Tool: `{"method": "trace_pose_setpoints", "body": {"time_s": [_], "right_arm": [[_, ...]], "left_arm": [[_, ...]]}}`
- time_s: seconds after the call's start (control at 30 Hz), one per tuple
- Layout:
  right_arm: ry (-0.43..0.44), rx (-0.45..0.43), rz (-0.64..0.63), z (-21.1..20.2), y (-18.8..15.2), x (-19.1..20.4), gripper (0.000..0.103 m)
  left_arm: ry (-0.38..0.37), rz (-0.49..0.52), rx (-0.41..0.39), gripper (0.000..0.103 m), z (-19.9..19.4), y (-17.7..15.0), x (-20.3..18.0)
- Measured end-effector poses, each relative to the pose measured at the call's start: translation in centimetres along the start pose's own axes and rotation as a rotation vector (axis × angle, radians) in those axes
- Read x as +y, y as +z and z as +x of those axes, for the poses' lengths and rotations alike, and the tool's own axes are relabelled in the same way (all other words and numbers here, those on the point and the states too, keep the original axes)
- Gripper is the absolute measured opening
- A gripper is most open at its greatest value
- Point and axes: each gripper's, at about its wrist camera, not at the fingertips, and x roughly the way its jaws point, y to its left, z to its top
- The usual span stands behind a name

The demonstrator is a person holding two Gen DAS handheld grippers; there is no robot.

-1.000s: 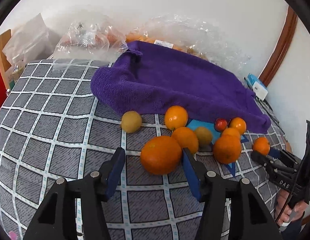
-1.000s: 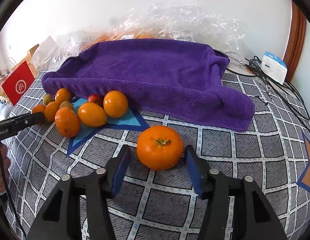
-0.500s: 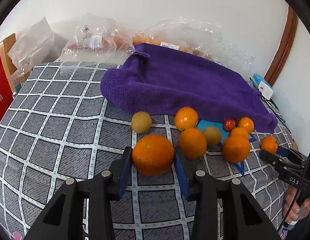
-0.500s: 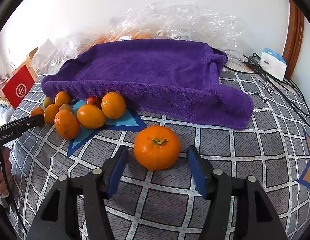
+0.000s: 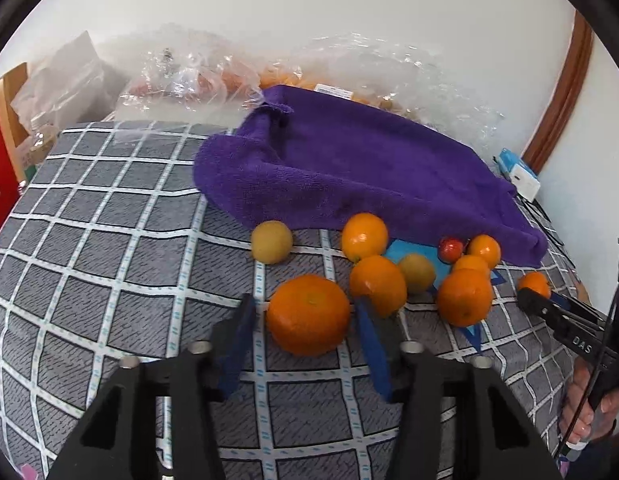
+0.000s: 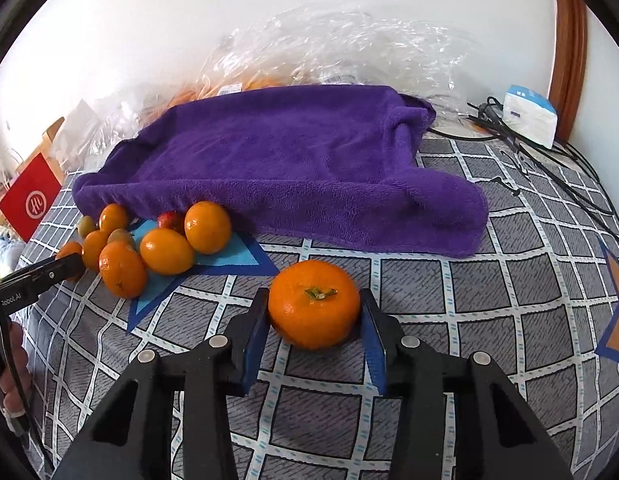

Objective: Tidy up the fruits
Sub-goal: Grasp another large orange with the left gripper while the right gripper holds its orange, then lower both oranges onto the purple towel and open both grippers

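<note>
Fingers of the right gripper [image 6: 314,312] are closing, pinching a stemmed orange [image 6: 314,304]; left gripper [image 5: 305,320] fingers are closing around another orange [image 5: 308,314], a gap visible.

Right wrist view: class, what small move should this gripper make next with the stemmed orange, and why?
Probably a short lift: the right gripper, jaws closing, has its pads touching both sides of the stemmed orange, which sits on the checked cloth.

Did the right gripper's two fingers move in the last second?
Yes. The right gripper is closing: its fingers came inward from a gap either side to touch the orange, which sits by the blue triangle.
</note>
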Motion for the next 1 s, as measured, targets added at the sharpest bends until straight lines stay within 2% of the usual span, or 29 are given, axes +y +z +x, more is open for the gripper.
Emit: {"method": "trace_pose_setpoints", "body": {"time_s": [0.23, 0.43, 0.53, 0.6, 0.77, 0.87, 1.0], "right_arm": [[0.021, -0.06, -0.017, -1.2, -0.3, 0.2, 0.043], [0.013, -0.049, 0.011, -1.9, 0.3, -0.6, 0.043], [0.015, -0.062, 0.017, -3.0, 1.5, -0.8, 0.043], [-0.004, -0.086, 0.006, -4.0, 3.0, -0.8, 0.043], [-0.014, -0.165, 0.006, -6.1, 8.4, -0.7, 0.043], [-0.032, -0.199, 0.017, -5.9, 11.9, -0.8, 0.043], [-0.004, -0.215, 0.05, -4.6, 15.6, -1.0, 0.043]], "left_arm": [[-0.019, -0.015, -0.048, 0.038, -1.1, -0.2, 0.3], [0.007, -0.014, -0.09, 0.038, -2.5, 0.1, 0.5], [-0.027, -0.033, -0.097, 0.038, -3.8, 0.9, 0.8], [-0.023, -0.026, -0.097, 0.038, -4.5, 2.2, 0.5], [-0.014, -0.006, -0.165, 0.038, -6.9, 7.4, -0.3], [0.013, 0.01, -0.194, 0.038, -7.4, 10.6, -1.0], [0.039, 0.027, -0.222, 0.038, -6.7, 14.0, -2.2]]}}
